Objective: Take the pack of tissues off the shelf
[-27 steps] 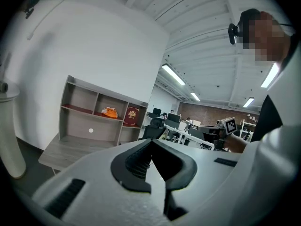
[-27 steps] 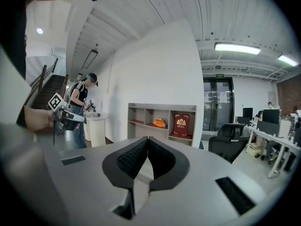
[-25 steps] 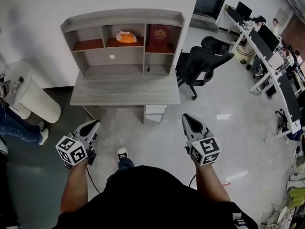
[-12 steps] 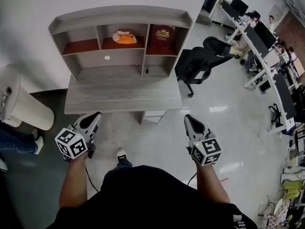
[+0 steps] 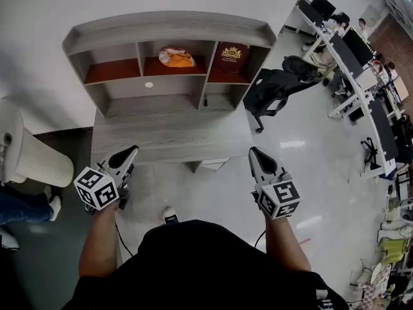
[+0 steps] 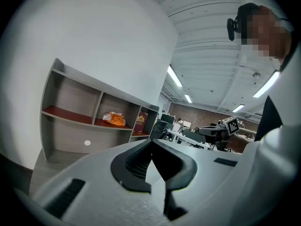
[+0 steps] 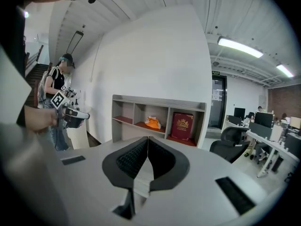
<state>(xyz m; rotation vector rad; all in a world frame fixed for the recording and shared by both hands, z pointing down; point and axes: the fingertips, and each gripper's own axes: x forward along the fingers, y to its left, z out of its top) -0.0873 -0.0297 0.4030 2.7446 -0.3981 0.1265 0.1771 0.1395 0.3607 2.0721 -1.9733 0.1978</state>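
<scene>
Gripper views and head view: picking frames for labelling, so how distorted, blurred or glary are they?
Left gripper view: strong fisheye, dark corners, shelf skewed. Right gripper view: same curvature, pack of tissues clear. Head view: even light, glare on floor.

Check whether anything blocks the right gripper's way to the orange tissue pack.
Nothing visible does. The pack of tissues lies in the shelf's open-fronted middle compartment; only bare desk lies between it and the right gripper.

Bright ceiling strips [image 7: 240, 47] above and right of the shelf [image 7: 157, 105] lit everything evenly; the floor [image 5: 293, 144] right of it glared; picture edges curved and darkened.
</scene>
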